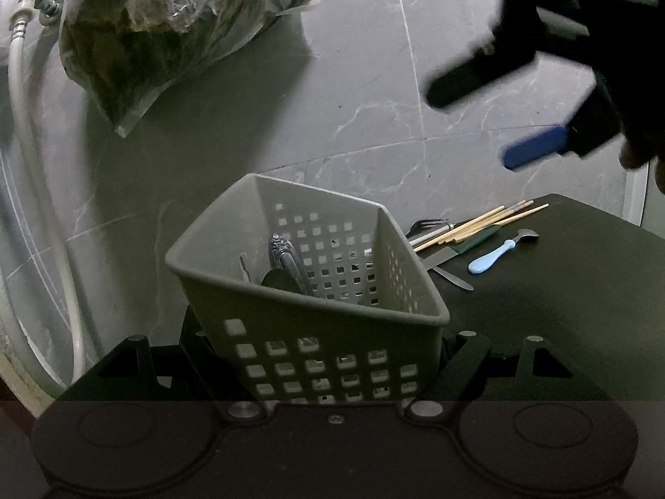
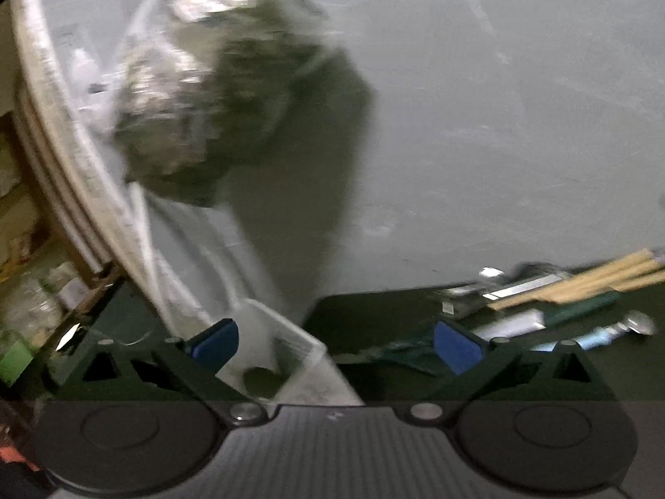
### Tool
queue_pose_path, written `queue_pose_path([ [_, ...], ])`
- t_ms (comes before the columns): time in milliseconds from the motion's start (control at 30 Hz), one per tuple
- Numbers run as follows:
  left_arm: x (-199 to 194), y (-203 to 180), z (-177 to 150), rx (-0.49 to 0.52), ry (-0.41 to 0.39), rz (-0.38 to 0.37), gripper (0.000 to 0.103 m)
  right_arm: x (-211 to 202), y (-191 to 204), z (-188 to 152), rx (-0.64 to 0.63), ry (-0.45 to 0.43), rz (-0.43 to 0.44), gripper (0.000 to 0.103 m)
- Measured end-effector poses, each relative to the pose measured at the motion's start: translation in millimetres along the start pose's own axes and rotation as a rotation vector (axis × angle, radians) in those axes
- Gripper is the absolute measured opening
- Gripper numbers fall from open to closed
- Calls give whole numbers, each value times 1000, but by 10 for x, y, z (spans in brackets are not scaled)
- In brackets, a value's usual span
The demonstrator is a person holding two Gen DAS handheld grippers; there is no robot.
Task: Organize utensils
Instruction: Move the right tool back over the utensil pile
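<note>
We note a grey marbled floor (image 1: 353, 83) with a crumpled plastic bag (image 1: 166, 33) of dark contents lying on it and a white hose (image 1: 25, 133) along the left edge. A dark mat (image 1: 561, 282) carries the loose utensils: wooden chopsticks (image 1: 478, 224), a dark fork (image 1: 428, 224), a knife (image 1: 449, 258) and a light-blue-handled tool (image 1: 490, 260), lying close together.

The grey perforated basket (image 1: 307, 291) is triangular, with square holes; inside, an ornate metal handle (image 1: 286, 262) stands upright. The left gripper (image 1: 328, 357) is clamped on the basket's near corner, which sits between its fingers.

The right gripper (image 2: 336, 343) hangs above and to the right of the basket, fingers spread wide with nothing between them; its blue pads (image 2: 455, 345) are bare. The right wrist view is blurred.
</note>
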State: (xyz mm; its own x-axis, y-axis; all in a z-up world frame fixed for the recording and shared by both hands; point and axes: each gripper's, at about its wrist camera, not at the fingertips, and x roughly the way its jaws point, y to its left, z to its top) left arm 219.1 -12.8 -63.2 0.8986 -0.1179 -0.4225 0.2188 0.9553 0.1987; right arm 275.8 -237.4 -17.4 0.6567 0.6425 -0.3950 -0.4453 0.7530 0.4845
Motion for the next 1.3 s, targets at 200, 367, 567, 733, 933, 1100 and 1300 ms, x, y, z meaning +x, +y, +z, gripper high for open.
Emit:
queue_pose_path([
  [200,2,-10,2,-8,10,13,80,54,-368,-103,86,38,-187,103],
  [367,8,-44,21,-18,24,34,80,191,-645,-175,147,91,-221,103],
  [567,19,-108,53,-33,39,71,80,529,-772,-119,28,159,-220,103],
  [733,49,-149,86,-59,54,107,80,889,-757,-8,-258,196,-257,103],
  [933,73,-229,116,-79,66,159,80,1303,-677,17,-636,203,-305,103],
  [1100,80,-267,131,-97,73,197,80,1506,-627,-108,-939,208,-308,103],
  [1300,88,-313,150,-110,79,228,80,1653,-593,-275,-1188,197,-290,103],
])
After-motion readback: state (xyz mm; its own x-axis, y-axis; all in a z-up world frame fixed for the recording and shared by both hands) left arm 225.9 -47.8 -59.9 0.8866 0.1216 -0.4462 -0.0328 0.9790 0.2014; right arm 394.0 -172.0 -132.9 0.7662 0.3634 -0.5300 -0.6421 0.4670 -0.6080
